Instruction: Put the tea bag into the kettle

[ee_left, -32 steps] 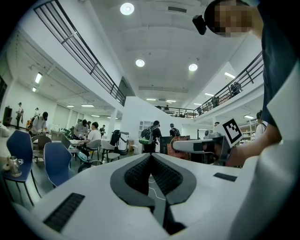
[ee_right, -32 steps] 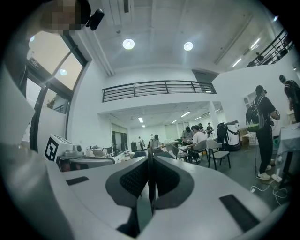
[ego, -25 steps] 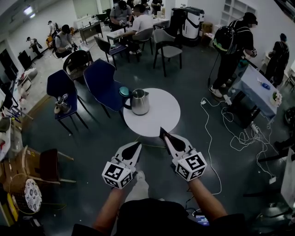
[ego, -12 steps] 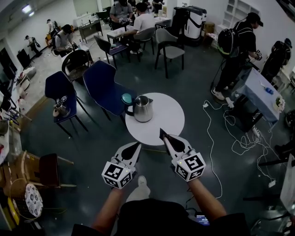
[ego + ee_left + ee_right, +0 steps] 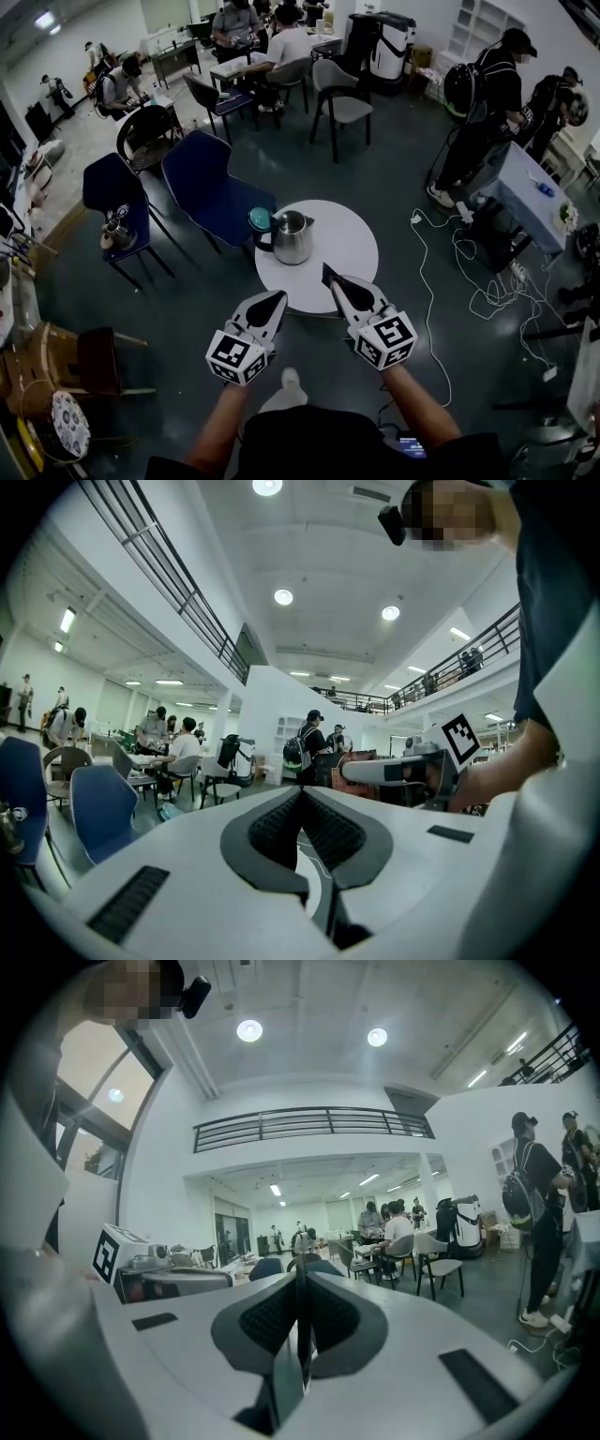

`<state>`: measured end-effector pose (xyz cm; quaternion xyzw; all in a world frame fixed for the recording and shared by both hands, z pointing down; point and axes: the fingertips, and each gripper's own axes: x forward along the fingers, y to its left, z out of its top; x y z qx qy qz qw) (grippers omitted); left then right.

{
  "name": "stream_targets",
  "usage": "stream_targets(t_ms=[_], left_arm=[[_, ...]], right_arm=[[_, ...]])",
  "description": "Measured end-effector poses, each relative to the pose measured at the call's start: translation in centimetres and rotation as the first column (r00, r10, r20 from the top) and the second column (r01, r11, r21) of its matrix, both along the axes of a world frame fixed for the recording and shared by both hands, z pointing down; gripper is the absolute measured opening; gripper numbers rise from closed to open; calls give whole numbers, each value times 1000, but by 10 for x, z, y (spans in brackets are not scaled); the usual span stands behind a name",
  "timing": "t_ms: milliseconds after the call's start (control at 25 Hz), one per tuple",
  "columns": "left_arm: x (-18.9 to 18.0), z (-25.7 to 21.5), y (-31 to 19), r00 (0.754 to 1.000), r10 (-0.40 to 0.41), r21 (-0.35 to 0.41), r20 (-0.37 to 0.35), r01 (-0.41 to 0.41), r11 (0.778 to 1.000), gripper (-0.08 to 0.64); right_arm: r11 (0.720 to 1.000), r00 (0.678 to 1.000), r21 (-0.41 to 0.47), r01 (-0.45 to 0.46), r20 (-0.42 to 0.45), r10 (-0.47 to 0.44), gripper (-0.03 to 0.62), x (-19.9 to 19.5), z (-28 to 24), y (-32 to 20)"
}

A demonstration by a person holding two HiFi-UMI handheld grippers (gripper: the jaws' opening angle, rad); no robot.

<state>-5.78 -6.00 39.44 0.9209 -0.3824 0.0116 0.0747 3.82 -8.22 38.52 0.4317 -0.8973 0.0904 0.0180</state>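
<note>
A steel kettle (image 5: 291,236) with a black handle stands with its top open on the left part of a round white table (image 5: 349,246). A teal lid (image 5: 259,218) lies just left of it. Both grippers hang in front of the table's near edge, short of the kettle. My left gripper (image 5: 280,295) (image 5: 301,791) is shut with nothing in it. My right gripper (image 5: 327,274) (image 5: 300,1274) is shut on a thin flat sheet seen edge-on, which looks like the tea bag (image 5: 298,1335).
Two blue chairs (image 5: 208,187) stand left of the table, one with a small pot on its seat. White cables (image 5: 469,272) trail over the floor on the right. People stand at a table (image 5: 525,192) far right; others sit at desks behind.
The round table and kettle have drawn closer to the grippers and shifted slightly right in the head view. Both grippers keep the same pose and stay shut.
</note>
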Motion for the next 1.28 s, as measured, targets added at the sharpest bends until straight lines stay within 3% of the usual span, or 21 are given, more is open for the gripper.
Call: stream_targets(t_ms=[480, 1280], left_arm=[[-24, 6, -64, 999, 37, -13, 3, -37, 999, 15], [-79, 23, -107, 999, 49, -38, 2, -49, 998, 15]], right_arm=[[999, 999, -10, -43, -4, 43, 31, -22, 3, -64], [998, 997, -14, -68, -28, 68, 31, -67, 13, -117]])
